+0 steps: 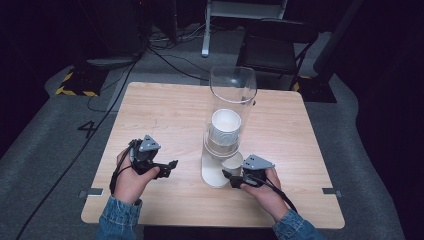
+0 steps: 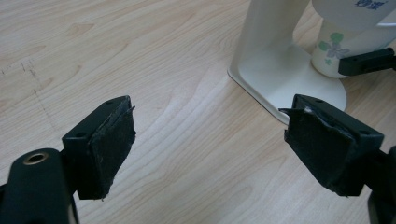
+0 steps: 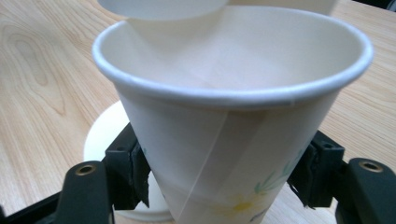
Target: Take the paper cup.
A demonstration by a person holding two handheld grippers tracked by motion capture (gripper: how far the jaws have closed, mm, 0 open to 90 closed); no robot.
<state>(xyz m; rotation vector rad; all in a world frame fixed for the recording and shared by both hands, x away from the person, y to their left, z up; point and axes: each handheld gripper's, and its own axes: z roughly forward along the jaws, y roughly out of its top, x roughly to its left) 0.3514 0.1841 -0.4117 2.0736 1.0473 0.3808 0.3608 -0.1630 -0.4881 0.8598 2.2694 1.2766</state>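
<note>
So the step in hand looks like pulling 1 paper cup (image 3: 224,140) out from the bottom of the dispenser (image 1: 227,125). The right gripper (image 1: 235,179) has its jaws pinched on the lower part of the cup, 1 pad on each side, and the cup sits right at the foot of the clear tube, over the white base (image 2: 280,79).

If I were doing this, I'd keep the squeeze light. It's thin paper, and the wall will probably dent or fold if the jaws bite harder. I'd draw it straight down and away, not sideways, so the next cup in the stack (image 1: 225,127) doesn't come along or jam at the mouth. The dispenser looks tall and light, so a crooked tug could tip it. The left gripper (image 1: 167,167) is sitting on the surface (image 1: 165,110) near the base with its jaws wide apart and nothing between them, so it could steady the base if things start to wobble.

The cup itself: white, cone-ish, wider at the rolled rim than at the bottom, with a seam running down the side and a small flower print with green leaves low on the wall. It's upright, mouth up, and empty as far as I can see. Another cup's bottom hangs just above its rim.
</note>
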